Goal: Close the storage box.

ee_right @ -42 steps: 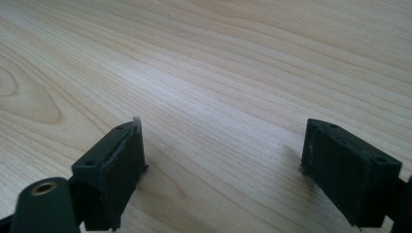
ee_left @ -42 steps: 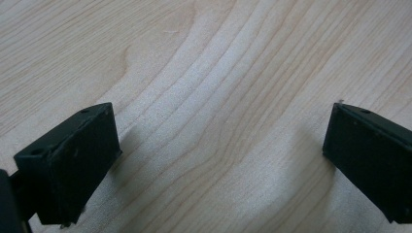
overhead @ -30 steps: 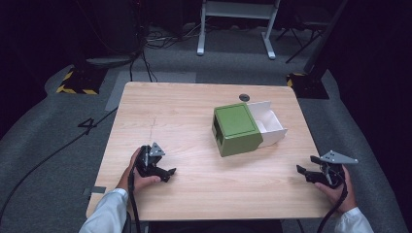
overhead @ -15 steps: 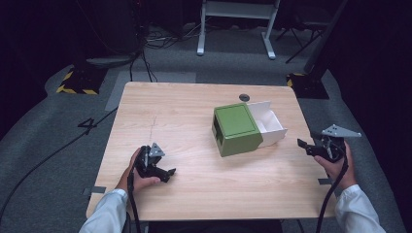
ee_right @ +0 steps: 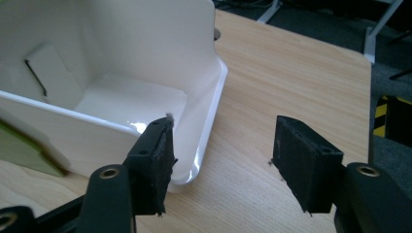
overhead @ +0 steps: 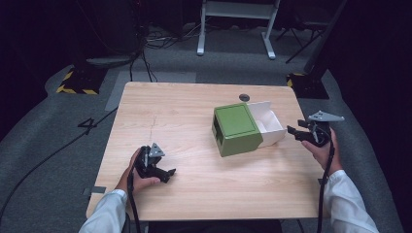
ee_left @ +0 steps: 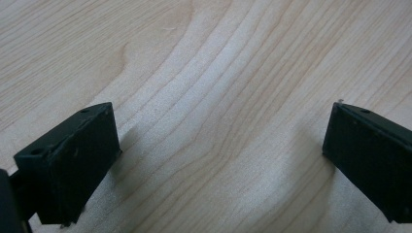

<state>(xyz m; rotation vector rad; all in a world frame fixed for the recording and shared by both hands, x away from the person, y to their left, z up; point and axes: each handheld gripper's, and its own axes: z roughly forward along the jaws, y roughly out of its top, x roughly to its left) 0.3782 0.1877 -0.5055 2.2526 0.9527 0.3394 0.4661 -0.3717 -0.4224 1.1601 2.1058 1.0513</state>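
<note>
High view: a green box (overhead: 237, 129) with a white drawer (overhead: 268, 125) pulled out is seen on the desk (overhead: 194, 116).
Left tongs (overhead: 167, 173) are held apart low over bare wood near the front left; right tongs (overhead: 292, 132) are held apart just beside the drawer's outer corner, nothing gripped.

Green box (overhead: 236, 128), frame centre of the high view: covers the white tray's (overhead: 269, 122) left part. Right gripper view: tray (ee_right: 97, 63) cut off at top and left edges; green sliver (ee_right: 19, 150) at left edge. Small dark disc (overhead: 244, 97) above the box: too small to identify.
</note>
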